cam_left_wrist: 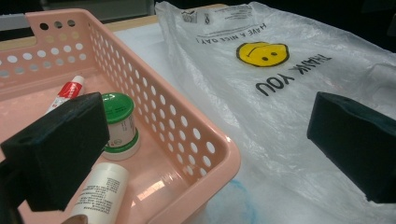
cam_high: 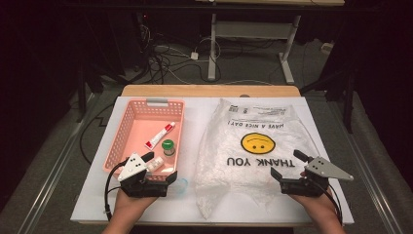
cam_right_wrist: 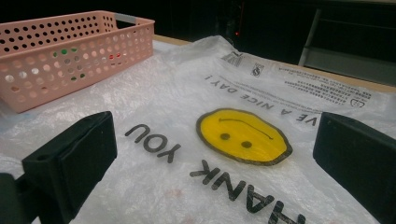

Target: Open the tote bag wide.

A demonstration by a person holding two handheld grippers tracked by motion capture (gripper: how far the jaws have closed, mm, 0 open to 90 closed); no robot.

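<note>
A pink perforated basket (cam_high: 127, 127) stands on the left of the white table top. In it lie a red-and-white tube (cam_high: 159, 135), a green-capped jar (cam_high: 168, 146) and a white bottle (cam_high: 155, 164). To its right a clear plastic bag (cam_high: 229, 161) lies flat, printed with a yellow smiley face (cam_high: 257, 143) and "THANK YOU". My left gripper (cam_high: 159, 167) hovers open over the basket's near right corner (cam_left_wrist: 219, 158), the jar (cam_left_wrist: 119, 123) and bottle (cam_left_wrist: 103, 189) just beyond its left jaw. My right gripper (cam_high: 288, 165) is open above the bag's near right part (cam_right_wrist: 154, 186), nothing between its jaws.
A small clear bluish round thing (cam_high: 180, 185) lies by the bag's near left edge, between basket and bag. The table's wooden far edge (cam_high: 209, 90) borders a dark floor with cables and a desk frame (cam_high: 212, 44). The white table top (cam_high: 97, 200) ends just in front of both hands.
</note>
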